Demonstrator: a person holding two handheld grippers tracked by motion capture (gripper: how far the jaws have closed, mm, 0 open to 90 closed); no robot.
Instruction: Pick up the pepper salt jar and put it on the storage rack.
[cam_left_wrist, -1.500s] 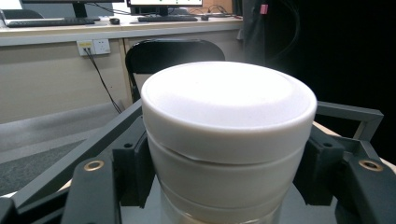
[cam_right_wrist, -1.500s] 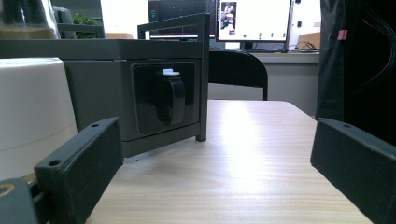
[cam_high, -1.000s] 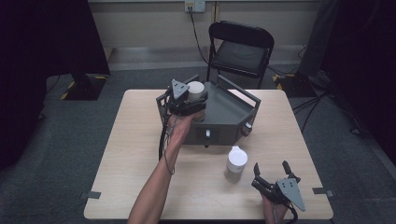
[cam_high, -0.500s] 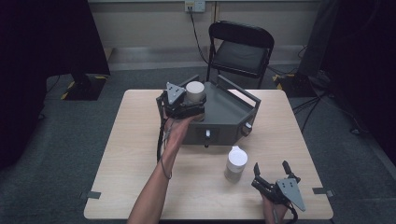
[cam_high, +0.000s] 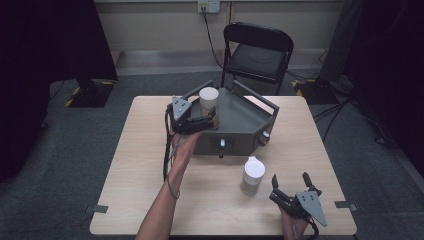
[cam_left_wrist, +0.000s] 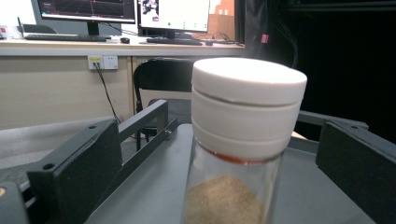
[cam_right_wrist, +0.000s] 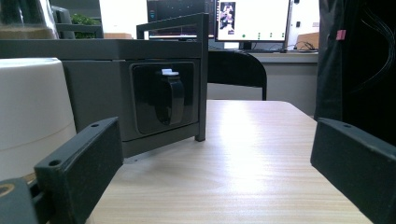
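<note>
On top of the dark grey box (cam_high: 235, 125) at the middle of the surface (cam_high: 150, 200) stands a glass jar (cam_high: 208, 100) with a white screw cap, brown powder inside it. Left tongs (cam_high: 202, 116) sit at the jar's near side; in the left gripper view the jar (cam_left_wrist: 245, 135) rises between the two black jaws, which have just been opening and now stand spread, apart from the glass on both sides. A second white-capped jar (cam_high: 252, 175) stands on the surface in front of the box. Right tongs (cam_high: 291, 181) rest near the surface's front edge, just beside that jar, jaws spread wide with nothing between them.
</note>
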